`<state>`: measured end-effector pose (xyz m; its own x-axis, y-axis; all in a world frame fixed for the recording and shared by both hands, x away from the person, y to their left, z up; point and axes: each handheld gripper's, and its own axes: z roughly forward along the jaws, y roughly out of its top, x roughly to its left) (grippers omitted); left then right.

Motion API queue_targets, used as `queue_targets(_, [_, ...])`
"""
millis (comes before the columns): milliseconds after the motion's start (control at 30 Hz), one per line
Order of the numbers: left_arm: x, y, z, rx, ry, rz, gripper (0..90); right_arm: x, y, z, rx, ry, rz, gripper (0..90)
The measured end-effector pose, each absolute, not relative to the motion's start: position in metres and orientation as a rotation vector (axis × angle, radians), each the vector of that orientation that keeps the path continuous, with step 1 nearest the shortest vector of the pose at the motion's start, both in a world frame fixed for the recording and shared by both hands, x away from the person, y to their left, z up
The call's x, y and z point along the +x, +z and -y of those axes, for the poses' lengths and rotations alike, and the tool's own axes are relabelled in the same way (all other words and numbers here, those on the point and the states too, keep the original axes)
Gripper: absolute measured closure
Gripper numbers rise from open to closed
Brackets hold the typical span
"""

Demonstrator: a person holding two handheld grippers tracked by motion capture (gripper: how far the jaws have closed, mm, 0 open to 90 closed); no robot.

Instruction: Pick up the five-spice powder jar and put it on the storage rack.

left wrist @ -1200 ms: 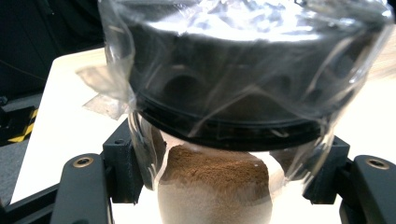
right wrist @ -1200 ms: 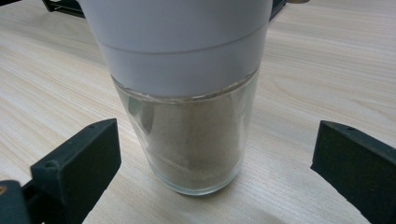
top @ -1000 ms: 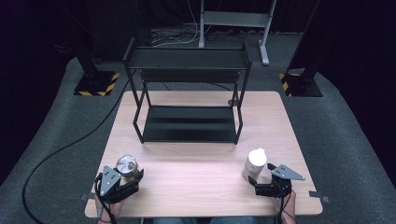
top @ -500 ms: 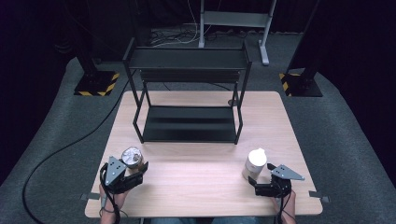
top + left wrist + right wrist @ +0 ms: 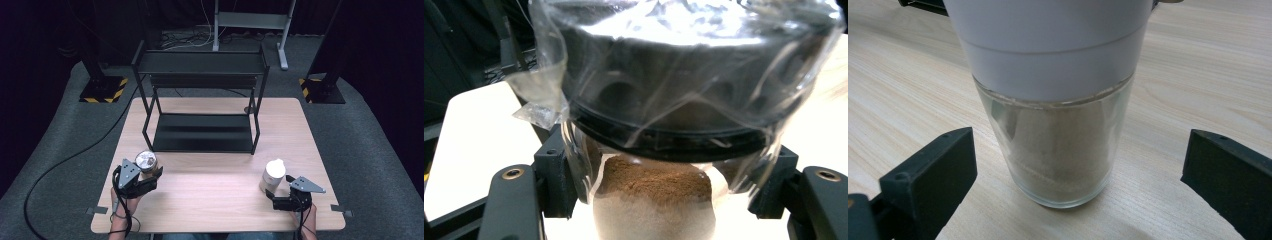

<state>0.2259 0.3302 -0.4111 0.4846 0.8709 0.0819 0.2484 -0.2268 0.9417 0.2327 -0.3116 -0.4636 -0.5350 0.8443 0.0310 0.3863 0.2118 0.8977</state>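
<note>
On the pale wooden table (image 5: 210, 195), the left gripper (image 5: 150, 176) is clamped on a small glass jar of brown powder with a dark lid under clear plastic wrap (image 5: 146, 161); its own view shows the black pads (image 5: 558, 175) pressed against the jar (image 5: 659, 200) just below the lid. Compared with a second ago, this jar has been carried a little toward the table's middle and lifted slightly — it now sits closer to the black two-tier metal rack (image 5: 202, 100) standing at the far half of the table. That suggests the jar is off the surface and on its way to a shelf, probably the lower one, though the jar's base cannot be seen. The right gripper (image 5: 274, 196) has stayed where it was, its jaws standing wide apart on either side of a glass jar of pale powder with a white cap (image 5: 1053, 100), not touching it — this second jar (image 5: 274, 175) rests upright on the table near the right front corner.
</note>
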Motion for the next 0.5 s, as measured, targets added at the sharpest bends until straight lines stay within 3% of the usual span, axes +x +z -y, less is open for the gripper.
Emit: queue_targets(500, [0.246, -0.402, -0.322, 1.764, 0.768, -0.918, 30.2, 0.233, -0.463, 0.312, 1.137, 1.282, -2.024, 0.0])
